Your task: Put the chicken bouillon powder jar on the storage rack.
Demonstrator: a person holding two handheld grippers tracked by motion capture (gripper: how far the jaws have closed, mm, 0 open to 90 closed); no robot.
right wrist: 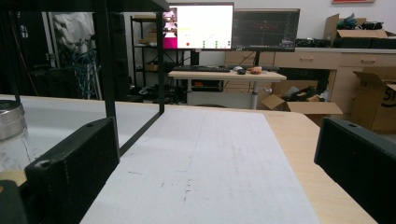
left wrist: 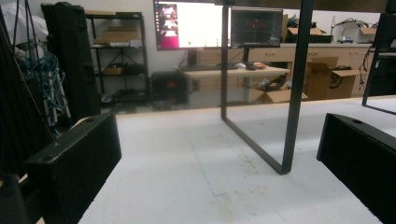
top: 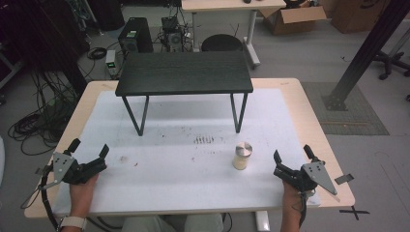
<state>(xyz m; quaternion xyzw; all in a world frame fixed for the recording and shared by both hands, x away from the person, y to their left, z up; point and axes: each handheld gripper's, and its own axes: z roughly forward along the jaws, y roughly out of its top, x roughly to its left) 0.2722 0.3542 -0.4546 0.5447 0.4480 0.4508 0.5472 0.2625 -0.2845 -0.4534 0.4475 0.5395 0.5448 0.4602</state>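
The bench (top: pixel 309 145) is carrying a white mat (top: pixel 183 169), and a small black stand (top: pixel 183 72) on thin legs is sitting across the mat's far edge. The left gripper (top: pixel 89 149) is resting at the mat's near-left corner and the right gripper (top: pixel 291 154) at its near-right corner, both with jaws spread wide, gripping nothing. A little glass jar (top: pixel 242 155) with a silver metal lid and pale contents is standing upright toward the near-right, just beside the right gripper.
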